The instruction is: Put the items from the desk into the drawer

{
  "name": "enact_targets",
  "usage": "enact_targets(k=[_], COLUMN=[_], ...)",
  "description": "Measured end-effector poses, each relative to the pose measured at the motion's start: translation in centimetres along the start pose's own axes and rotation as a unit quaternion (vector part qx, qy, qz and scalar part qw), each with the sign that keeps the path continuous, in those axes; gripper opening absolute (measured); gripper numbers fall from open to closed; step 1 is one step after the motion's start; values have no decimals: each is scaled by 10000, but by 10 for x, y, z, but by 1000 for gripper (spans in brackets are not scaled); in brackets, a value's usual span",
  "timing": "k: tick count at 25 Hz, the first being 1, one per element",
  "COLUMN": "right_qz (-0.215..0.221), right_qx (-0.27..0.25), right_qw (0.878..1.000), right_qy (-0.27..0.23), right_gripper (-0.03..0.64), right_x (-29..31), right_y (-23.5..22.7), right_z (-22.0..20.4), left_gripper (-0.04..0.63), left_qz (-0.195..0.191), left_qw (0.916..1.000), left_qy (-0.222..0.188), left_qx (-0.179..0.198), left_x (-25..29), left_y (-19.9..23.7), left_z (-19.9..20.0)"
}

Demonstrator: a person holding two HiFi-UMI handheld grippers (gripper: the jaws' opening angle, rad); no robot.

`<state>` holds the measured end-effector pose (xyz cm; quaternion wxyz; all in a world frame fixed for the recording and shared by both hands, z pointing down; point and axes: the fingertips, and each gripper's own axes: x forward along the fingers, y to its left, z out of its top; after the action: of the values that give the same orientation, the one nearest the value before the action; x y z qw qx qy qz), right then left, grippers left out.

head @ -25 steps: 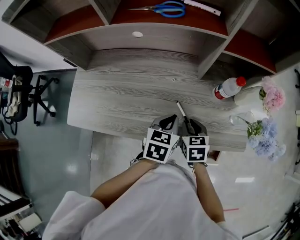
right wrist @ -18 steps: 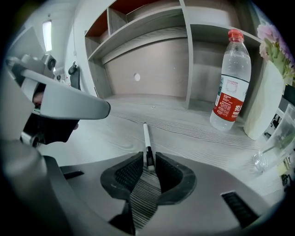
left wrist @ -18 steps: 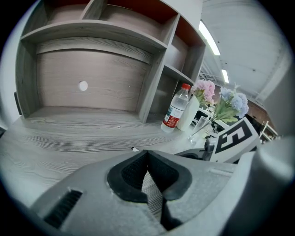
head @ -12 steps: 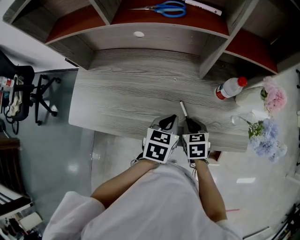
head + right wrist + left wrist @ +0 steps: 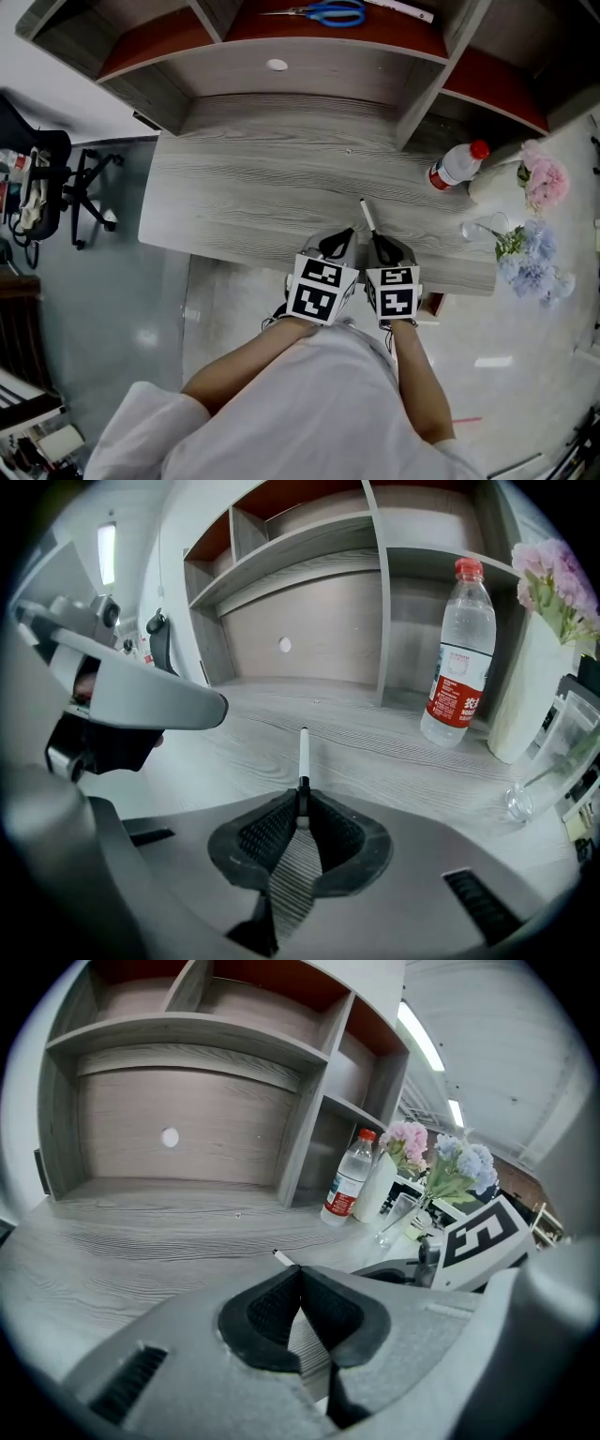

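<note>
Right hand-held gripper [image 5: 302,808] is clamping the pen [image 5: 303,752] at 6 o'clock; left hand-held gripper [image 5: 300,1283] is resting closed, empty; drawer likely needs opening next.

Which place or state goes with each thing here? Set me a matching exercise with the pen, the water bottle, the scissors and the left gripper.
Things:
1. pen
2. water bottle
3. scissors
4. left gripper

Places or states:
A. lying on the red shelf above the desk
B. shut, with nothing between the jaws
C. clamped by one end in the right gripper
D. standing upright on the desk beside the white vase

Pairs: 1-C, 2-D, 3-A, 4-B
</note>
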<state>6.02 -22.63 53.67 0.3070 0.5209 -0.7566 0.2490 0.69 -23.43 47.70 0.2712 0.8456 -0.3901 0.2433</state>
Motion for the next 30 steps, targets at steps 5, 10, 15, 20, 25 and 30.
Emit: enact_targets(k=[5,10,15,20,25,30], right_qz=[20,6,2,-47,-92,-160], right_qx=[22,71,91,113,172,152], right_qw=[10000,9999,9998,9998,9996,9995], right_qy=[-54,-124,-176,-176,-211,-211], right_gripper=[38,38,38,38,38,38], right_x=[-15,-27,-41,-54,-68,-83], right_y=[6,8,14,12,8,2], right_z=[-8,-17,-29,-46,-62,-80], left_gripper=[2,3,2,2,2,2], left_qz=[-22,-14,-18,-56,-61,-35], left_qw=[10000,10000,9999,9999,9999,9999], left_qy=[-49,-6,-55,-3,-11,-55], left_qx=[25,70,83,138,140,112], left_x=[-7,-15,-21,-25,-30,-36], left_y=[-12,-22,-33,-48,-62,-75], left_z=[-7,-17,-24,-34,-44,-53])
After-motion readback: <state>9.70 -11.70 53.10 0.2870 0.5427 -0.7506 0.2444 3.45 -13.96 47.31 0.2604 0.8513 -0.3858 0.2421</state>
